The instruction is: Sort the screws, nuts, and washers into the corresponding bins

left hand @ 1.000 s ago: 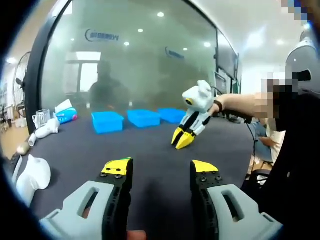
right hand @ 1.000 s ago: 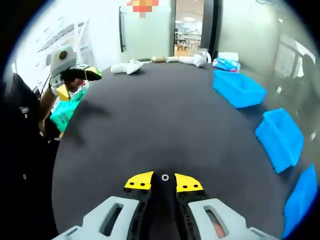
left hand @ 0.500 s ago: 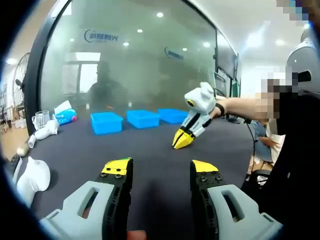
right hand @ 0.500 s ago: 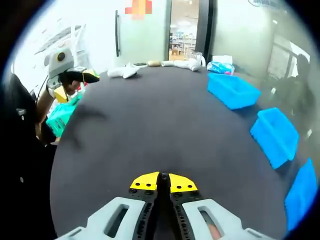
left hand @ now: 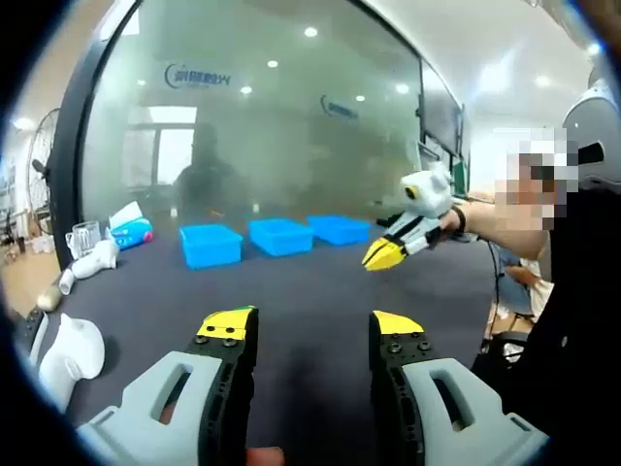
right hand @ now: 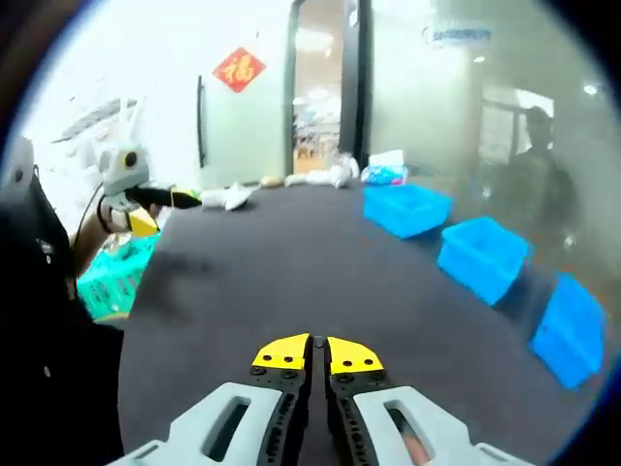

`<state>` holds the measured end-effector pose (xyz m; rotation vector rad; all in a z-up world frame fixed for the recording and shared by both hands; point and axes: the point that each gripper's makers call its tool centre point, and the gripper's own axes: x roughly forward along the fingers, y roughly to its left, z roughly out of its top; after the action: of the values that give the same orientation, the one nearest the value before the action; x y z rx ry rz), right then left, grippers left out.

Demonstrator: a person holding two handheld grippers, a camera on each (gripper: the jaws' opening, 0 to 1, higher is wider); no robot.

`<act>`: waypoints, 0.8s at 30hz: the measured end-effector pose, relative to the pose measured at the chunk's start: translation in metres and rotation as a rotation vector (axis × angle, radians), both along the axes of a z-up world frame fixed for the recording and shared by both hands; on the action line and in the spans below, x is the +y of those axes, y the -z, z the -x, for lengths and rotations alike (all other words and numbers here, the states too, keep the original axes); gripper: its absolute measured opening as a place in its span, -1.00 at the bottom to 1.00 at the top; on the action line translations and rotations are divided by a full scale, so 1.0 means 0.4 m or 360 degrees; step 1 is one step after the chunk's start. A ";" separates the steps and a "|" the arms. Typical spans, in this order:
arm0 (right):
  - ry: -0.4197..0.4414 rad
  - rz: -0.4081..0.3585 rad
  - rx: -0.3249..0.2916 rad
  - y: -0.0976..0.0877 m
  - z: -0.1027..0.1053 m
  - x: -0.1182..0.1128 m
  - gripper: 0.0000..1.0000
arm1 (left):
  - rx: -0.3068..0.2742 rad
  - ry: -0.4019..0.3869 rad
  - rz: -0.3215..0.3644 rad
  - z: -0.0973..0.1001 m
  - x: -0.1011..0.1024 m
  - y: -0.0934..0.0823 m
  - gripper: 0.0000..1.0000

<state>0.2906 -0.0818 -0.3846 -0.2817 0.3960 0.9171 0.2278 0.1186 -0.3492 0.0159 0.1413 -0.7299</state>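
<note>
My right gripper (right hand: 318, 350) is shut and raised above the dark table (right hand: 291, 282); the small washer it closed on is hidden between the yellow tips. In the left gripper view the right gripper (left hand: 380, 256) hangs in the air with its tips together, near the three blue bins (left hand: 281, 236). Those bins (right hand: 482, 255) run in a row along the right side of the right gripper view. My left gripper (left hand: 315, 325) is open over the table with nothing between its jaws. The left gripper (right hand: 160, 206) is also at the far left of the right gripper view.
White objects (left hand: 68, 349) and a tissue pack (left hand: 131, 231) lie at the table's left end. A teal crate (right hand: 112, 277) sits below the table edge. A glass wall (left hand: 272, 116) stands behind the bins. A person's arm (left hand: 485, 209) reaches in from the right.
The right gripper shut on a washer lying on the table, then lifted off the surface and swung up toward the bins. The left gripper stayed open and still.
</note>
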 end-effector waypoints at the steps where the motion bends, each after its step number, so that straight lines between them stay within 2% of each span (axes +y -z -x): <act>1: 0.0031 -0.0027 -0.0017 -0.006 0.005 -0.011 -0.94 | -0.0002 0.0000 0.0000 -0.001 -0.001 -0.001 -0.10; 6: 0.0199 -0.0211 -0.0133 -0.043 0.035 -0.066 -0.94 | -0.0007 0.0005 -0.0005 -0.003 -0.008 -0.007 -0.10; 14: 0.0334 -0.0308 -0.0205 -0.044 0.081 -0.119 -0.94 | -0.0012 0.0029 -0.0018 -0.002 -0.028 -0.014 -0.10; 16: 0.0371 -0.0359 -0.0230 -0.058 0.082 -0.128 -0.94 | -0.0012 0.0033 -0.0018 -0.001 -0.032 -0.015 -0.11; 18: 0.0407 -0.0414 -0.0284 -0.088 0.073 -0.137 -0.94 | -0.0010 0.0036 -0.0028 -0.001 -0.036 -0.015 -0.10; 24: 0.0463 -0.0443 -0.0361 -0.146 0.013 -0.151 -0.95 | -0.0017 0.0040 -0.0029 0.001 -0.043 -0.022 -0.11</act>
<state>0.2853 -0.1421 -0.3262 -0.0674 0.0928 0.6358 0.2272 0.1012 -0.3403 0.0390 0.1375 -0.7538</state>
